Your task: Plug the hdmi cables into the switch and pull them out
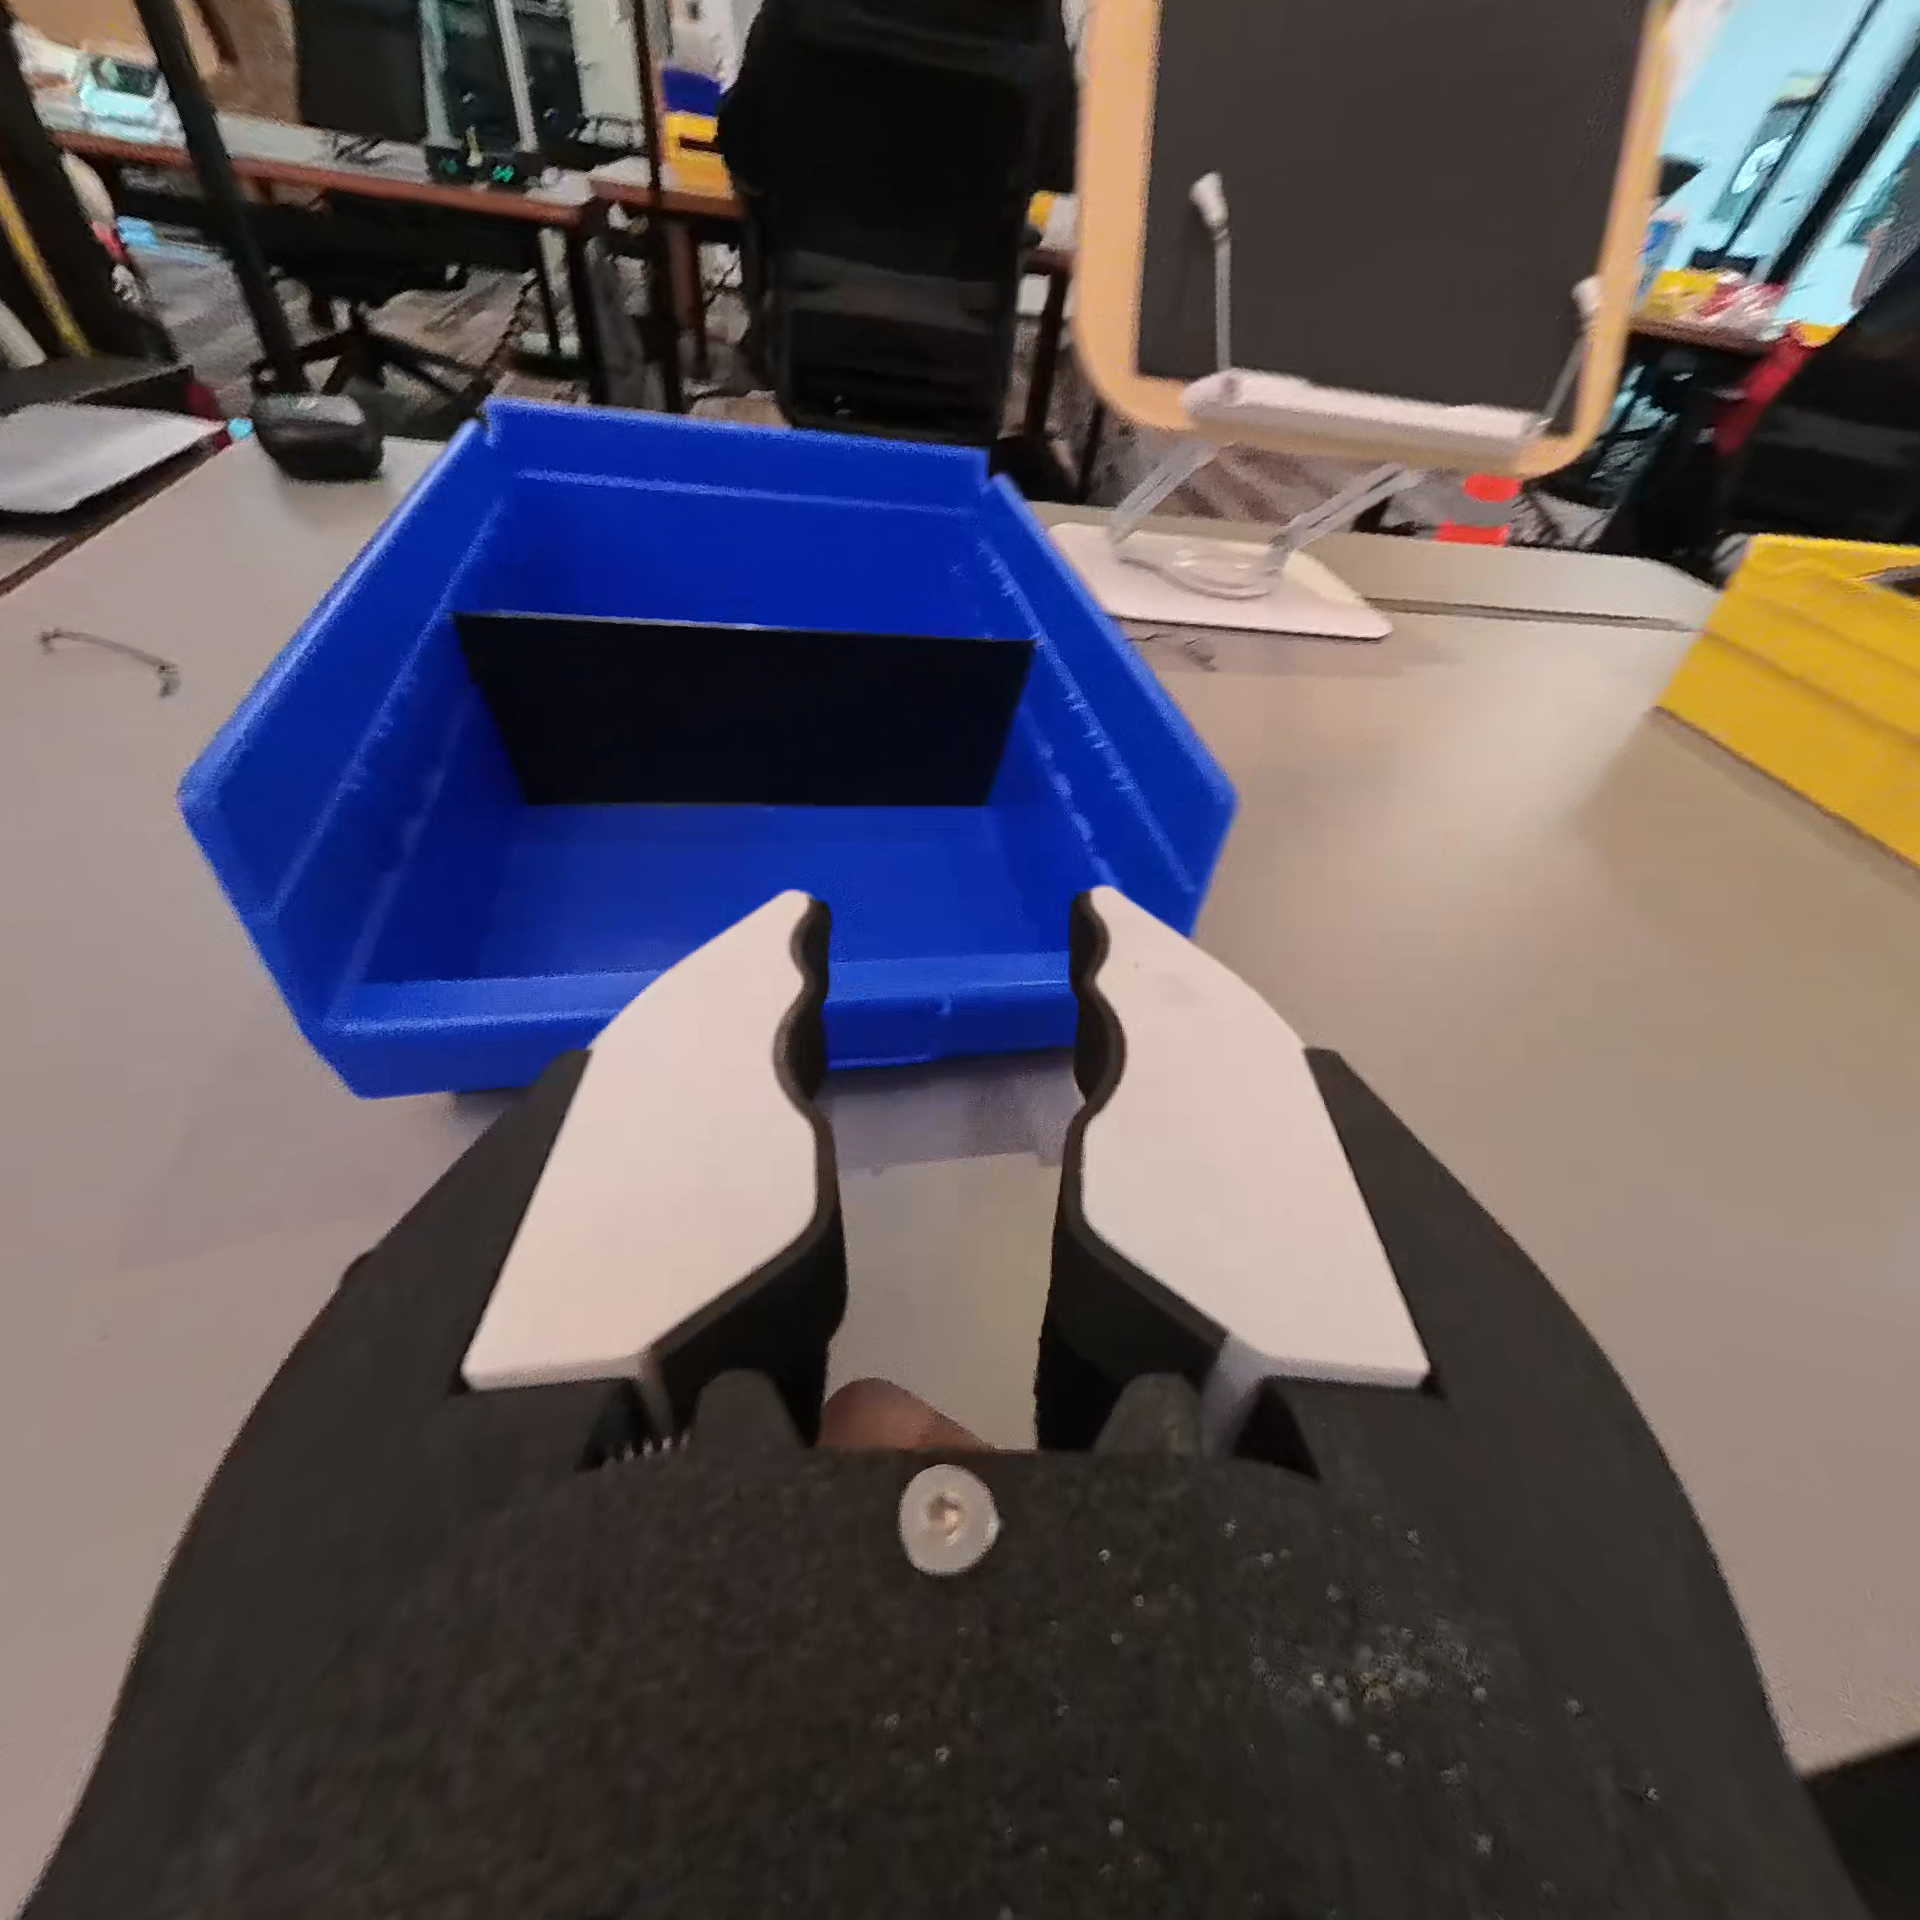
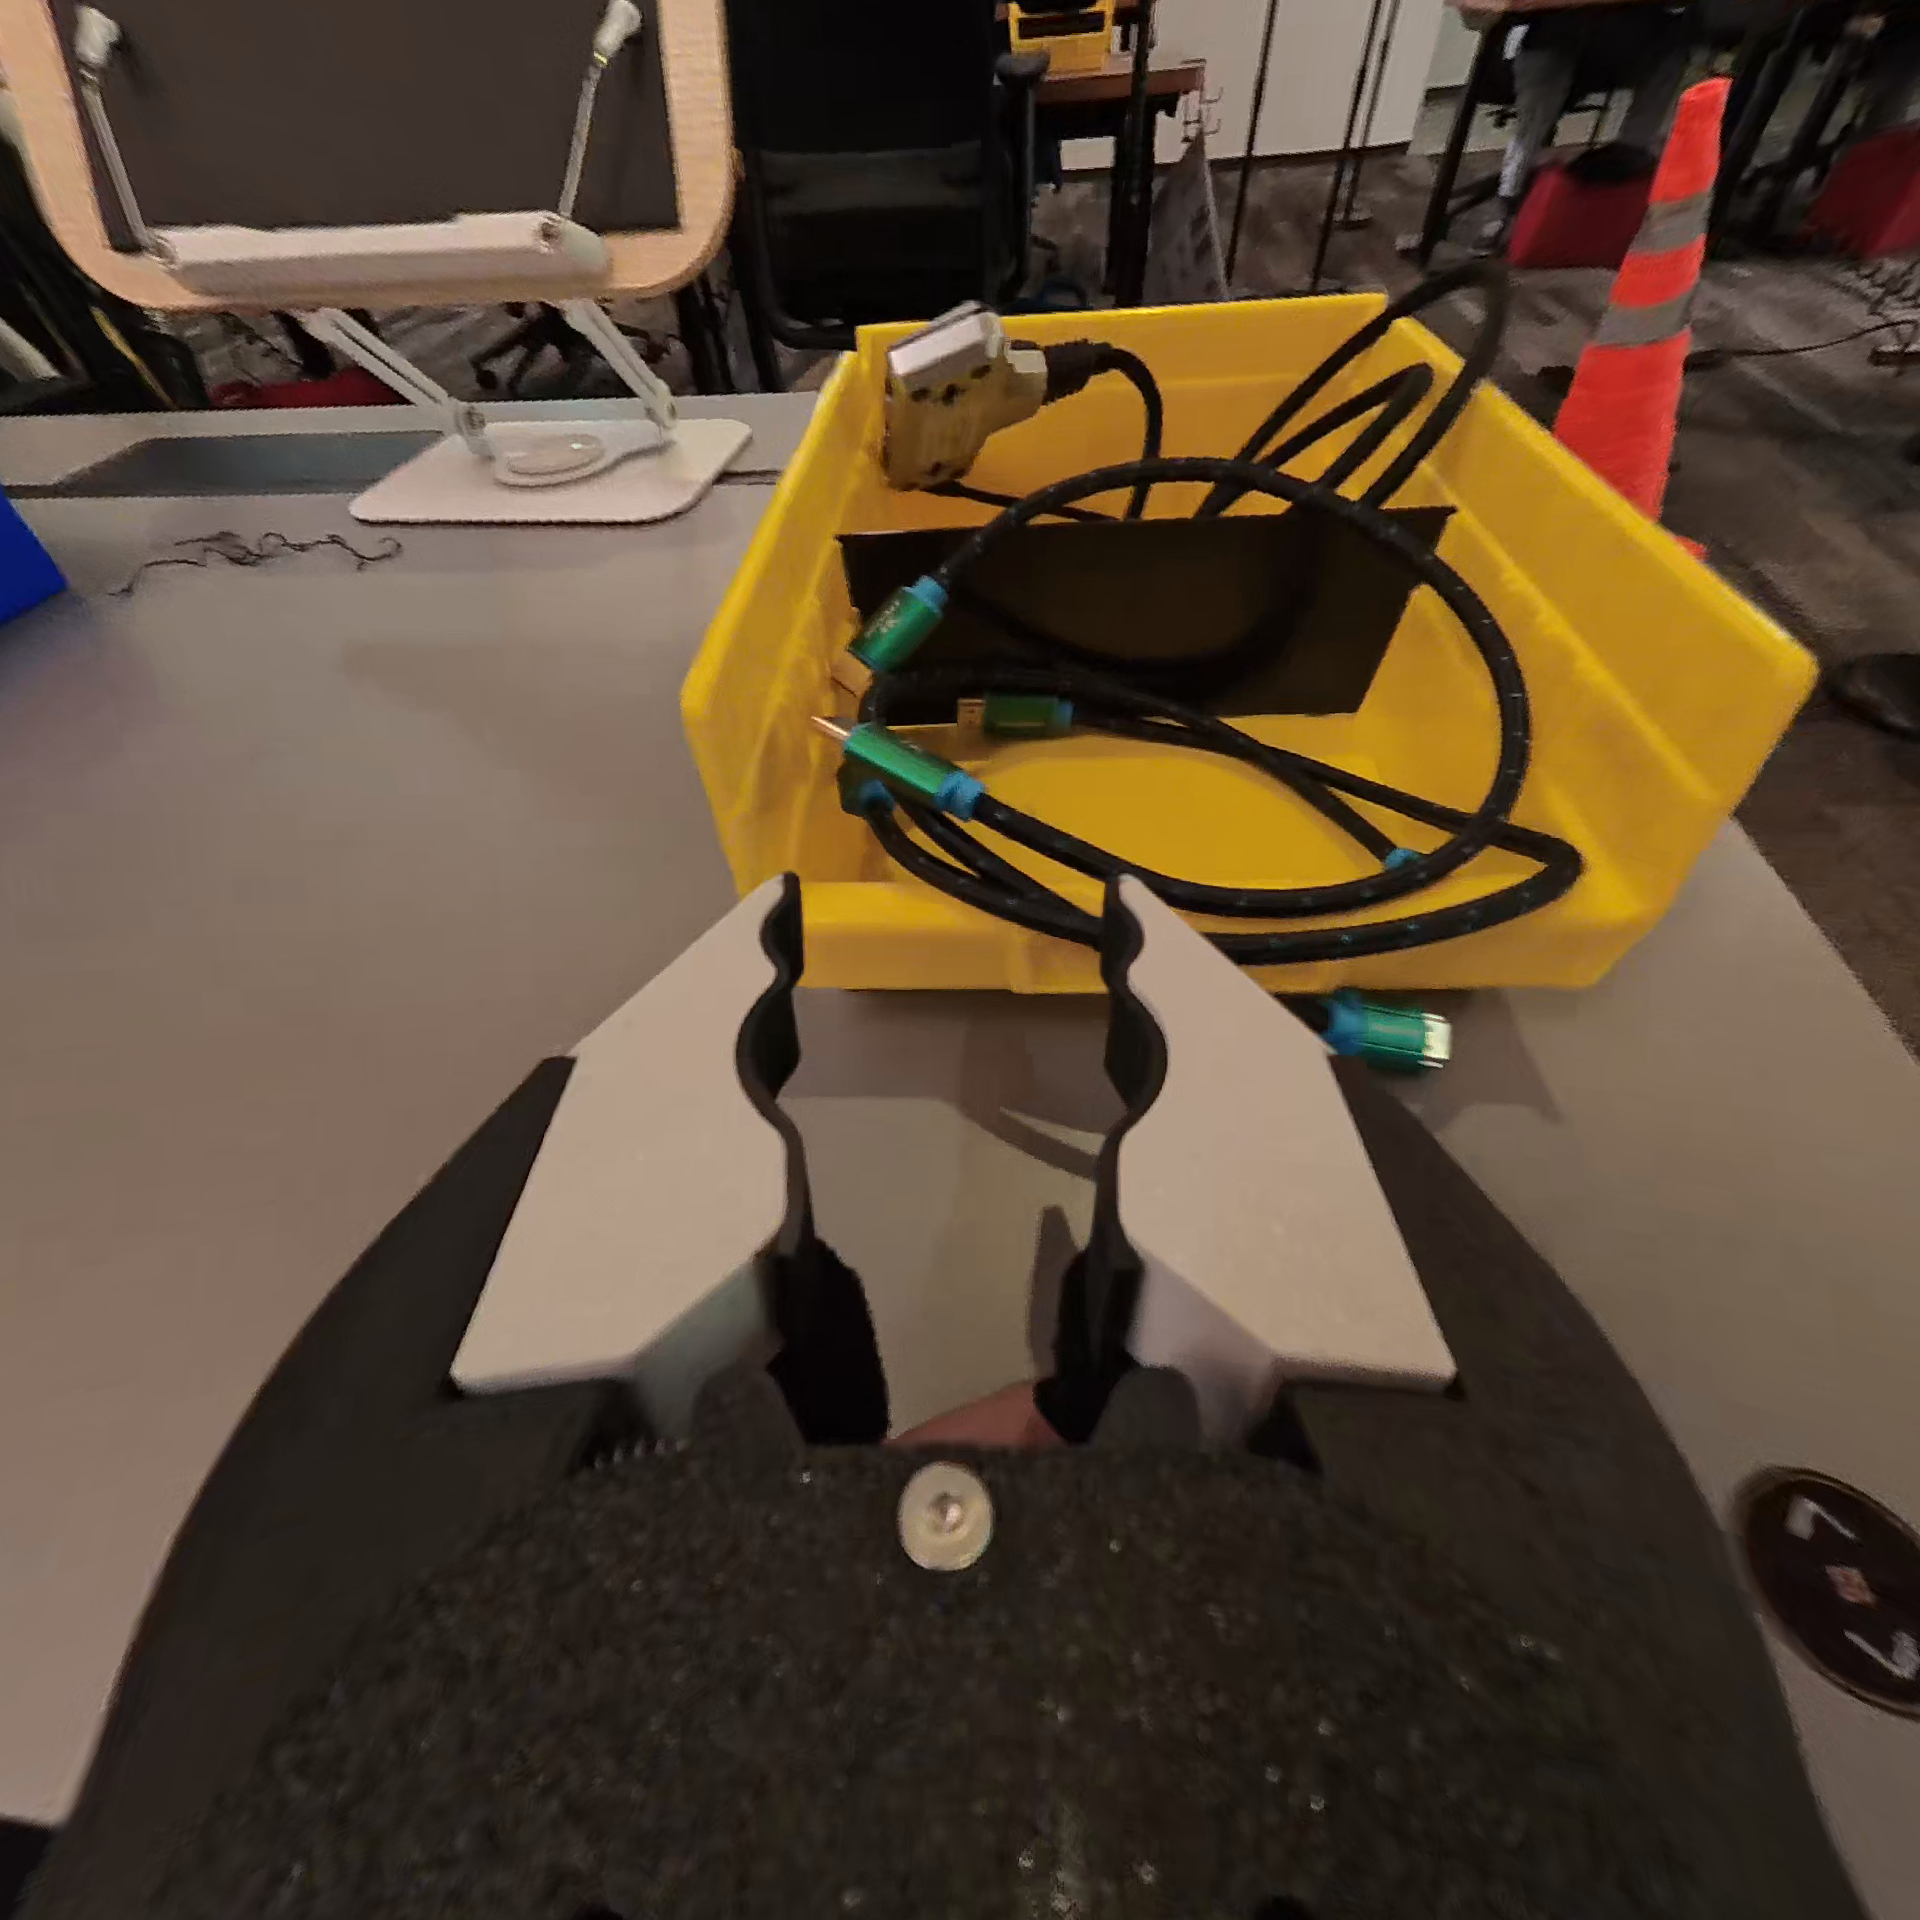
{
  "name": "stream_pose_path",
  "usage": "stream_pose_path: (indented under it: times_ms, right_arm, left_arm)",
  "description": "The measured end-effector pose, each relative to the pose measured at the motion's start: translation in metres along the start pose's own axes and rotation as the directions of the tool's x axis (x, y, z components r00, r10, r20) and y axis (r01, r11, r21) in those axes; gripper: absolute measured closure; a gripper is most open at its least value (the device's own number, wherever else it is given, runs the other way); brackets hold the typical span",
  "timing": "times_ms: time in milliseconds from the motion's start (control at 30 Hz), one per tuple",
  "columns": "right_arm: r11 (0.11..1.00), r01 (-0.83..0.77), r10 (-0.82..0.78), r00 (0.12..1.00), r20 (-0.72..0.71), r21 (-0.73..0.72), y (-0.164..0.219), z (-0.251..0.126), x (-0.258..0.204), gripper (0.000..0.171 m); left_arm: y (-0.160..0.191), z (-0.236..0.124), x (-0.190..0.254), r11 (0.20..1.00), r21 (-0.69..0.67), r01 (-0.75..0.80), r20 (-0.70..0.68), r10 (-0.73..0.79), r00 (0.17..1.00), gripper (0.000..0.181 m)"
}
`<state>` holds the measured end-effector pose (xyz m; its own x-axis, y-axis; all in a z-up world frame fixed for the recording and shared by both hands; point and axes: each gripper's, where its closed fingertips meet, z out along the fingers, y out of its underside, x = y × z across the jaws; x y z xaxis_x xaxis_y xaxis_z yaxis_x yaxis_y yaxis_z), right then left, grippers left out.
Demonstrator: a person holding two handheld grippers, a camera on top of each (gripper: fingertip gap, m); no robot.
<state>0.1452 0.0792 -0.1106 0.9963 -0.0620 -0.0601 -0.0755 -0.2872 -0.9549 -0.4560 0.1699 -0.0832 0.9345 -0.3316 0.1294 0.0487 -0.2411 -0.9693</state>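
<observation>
In the right wrist view a yellow bin (image 2: 1621, 665) holds a tangle of black braided HDMI cables (image 2: 1226, 862) with green metal plugs (image 2: 902, 764). A gold-coloured switch (image 2: 951, 400) leans on the bin's back left corner with a cable in it. One green plug (image 2: 1387, 1029) hangs out over the front wall onto the table. My right gripper (image 2: 951, 904) is open and empty just in front of the bin. In the left wrist view my left gripper (image 1: 948, 920) is open and empty at the front wall of a blue bin (image 1: 270, 831).
The blue bin has a black divider (image 1: 743, 717) and nothing else in it. A tablet stand (image 1: 1226, 577) stands behind both bins; it also shows in the right wrist view (image 2: 551, 457). An orange cone (image 2: 1652, 291) stands past the table's right edge. A yellow bin corner (image 1: 1818, 665) shows at right.
</observation>
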Motion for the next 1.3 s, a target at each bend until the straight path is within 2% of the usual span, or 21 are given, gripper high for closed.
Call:
stream_pose_path:
  times_ms: [200,500,633,733,800,900,1000,1200,1300]
  right_arm:
    - [0.997,0.058,-0.06,0.997,-0.05,-0.051,0.011,0.0,0.022,0.116]
    - [1.0,-0.018,0.018,1.0,-0.02,-0.016,0.002,-0.004,0.02,0.117]
    - [0.998,0.032,-0.04,0.989,0.142,0.059,-0.014,-0.006,-0.023,0.116]
    - [0.999,0.036,-0.04,0.975,0.22,0.026,-0.005,0.006,-0.061,0.115]
    - [0.998,0.051,-0.045,0.982,0.184,-0.026,0.006,0.021,-0.075,0.115]
    - [0.996,0.059,-0.057,0.998,0.037,-0.06,0.006,0.041,-0.072,0.115]
    - [0.997,0.016,-0.016,1.0,-0.006,-0.078,0.005,0.051,-0.078,0.111]
    - [0.996,0.048,-0.04,0.993,0.112,-0.073,0.004,0.06,-0.122,0.107]
    - [0.992,0.102,-0.086,0.976,0.202,-0.071,0.006,0.061,-0.155,0.103]
  left_arm:
    - [0.01,0.019,0.01,0.997,-0.067,0.05,-0.054,-0.053,0.997,0.138]
    - [0.013,0.018,0.021,0.991,-0.066,-0.115,-0.029,0.113,0.993,0.139]
    - [0.013,0.015,0.024,0.991,-0.057,-0.123,-0.029,0.121,0.992,0.139]
    - [0.014,0.013,0.025,0.989,-0.058,-0.133,-0.027,0.132,0.991,0.139]
    - [0.015,0.012,0.026,0.989,-0.059,-0.137,-0.029,0.135,0.99,0.139]
    - [0.016,0.008,0.024,0.985,-0.058,-0.165,-0.006,0.165,0.986,0.142]
    - [0.017,-0.002,0.019,0.976,-0.053,-0.212,0.024,0.213,0.977,0.143]
    - [0.017,-0.02,0.019,0.98,-0.028,-0.199,0.065,0.201,0.978,0.145]
    - [0.012,-0.028,0.037,0.973,0.017,-0.231,0.051,0.23,0.972,0.144]
